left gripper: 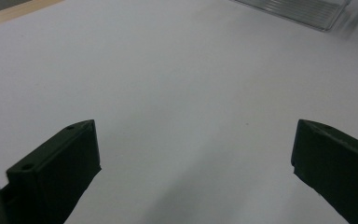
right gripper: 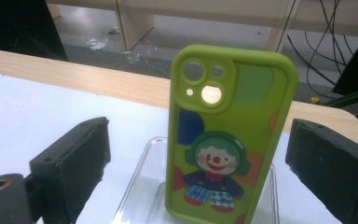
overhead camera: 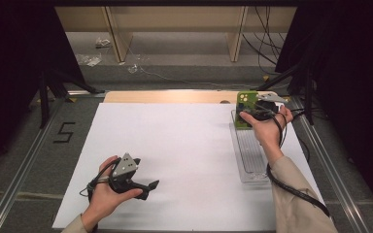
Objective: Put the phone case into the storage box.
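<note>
Right tongs (right gripper: pixel 196 154) hide phone case's (right gripper: pixel 228 130) lower edge

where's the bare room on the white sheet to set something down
The widest free patch is the middle of the white sheet, bordered by the left gripper near the front left and the clear tray along the right. The far left corner is bare too. It is crowded at the tray's far end, where the green phone case stands between the right gripper's open jaws.

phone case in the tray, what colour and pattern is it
Lime green phone case with a cartoon clown and coloured blobs, clearest in the right gripper view.
</note>
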{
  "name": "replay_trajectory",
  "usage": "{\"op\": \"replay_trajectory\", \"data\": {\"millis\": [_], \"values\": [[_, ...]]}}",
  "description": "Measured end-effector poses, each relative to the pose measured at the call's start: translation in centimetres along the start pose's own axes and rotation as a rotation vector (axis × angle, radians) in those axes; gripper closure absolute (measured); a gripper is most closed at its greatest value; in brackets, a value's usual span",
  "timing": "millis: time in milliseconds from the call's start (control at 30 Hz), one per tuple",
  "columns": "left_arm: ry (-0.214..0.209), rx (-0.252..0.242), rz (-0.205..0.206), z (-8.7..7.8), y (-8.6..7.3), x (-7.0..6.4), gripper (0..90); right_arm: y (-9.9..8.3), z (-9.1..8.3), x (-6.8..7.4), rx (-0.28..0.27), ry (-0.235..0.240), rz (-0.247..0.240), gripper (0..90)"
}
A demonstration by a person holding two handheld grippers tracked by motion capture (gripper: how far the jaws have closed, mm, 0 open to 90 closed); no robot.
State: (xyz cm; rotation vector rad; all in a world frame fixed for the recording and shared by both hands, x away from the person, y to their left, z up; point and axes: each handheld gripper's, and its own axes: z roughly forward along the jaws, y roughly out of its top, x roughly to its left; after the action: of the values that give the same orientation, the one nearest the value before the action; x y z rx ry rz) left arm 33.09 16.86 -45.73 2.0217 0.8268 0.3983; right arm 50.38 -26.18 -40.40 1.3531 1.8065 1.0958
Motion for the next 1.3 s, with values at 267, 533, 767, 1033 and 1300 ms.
{"op": "replay_trajectory", "data": {"millis": [267, 533, 767, 1033, 1300], "values": [[0.002, -0.001, 0.000, 0.0, 0.0, 0.0, 0.4, -0.2, -0.9, 0.2, 0.008, 0.011, -0.004, 7.5], [0.004, -0.004, -0.003, 0.0, 0.0, 0.1, 0.5, -0.7, -2.1, 0.8, 0.007, 0.026, -0.017, 8.0], [0.003, -0.003, -0.005, -0.1, 0.0, 0.1, 0.6, -1.0, -3.1, 1.2, 0.001, 0.043, -0.025, 8.1], [0.007, -0.007, -0.005, -0.2, 0.1, 0.1, 0.6, -1.7, -4.2, 1.8, -0.006, 0.073, -0.038, 8.5], [0.009, -0.010, -0.008, -0.2, 0.1, 0.1, 0.6, -2.5, -5.7, 2.3, -0.022, 0.112, -0.039, 9.1]]}}
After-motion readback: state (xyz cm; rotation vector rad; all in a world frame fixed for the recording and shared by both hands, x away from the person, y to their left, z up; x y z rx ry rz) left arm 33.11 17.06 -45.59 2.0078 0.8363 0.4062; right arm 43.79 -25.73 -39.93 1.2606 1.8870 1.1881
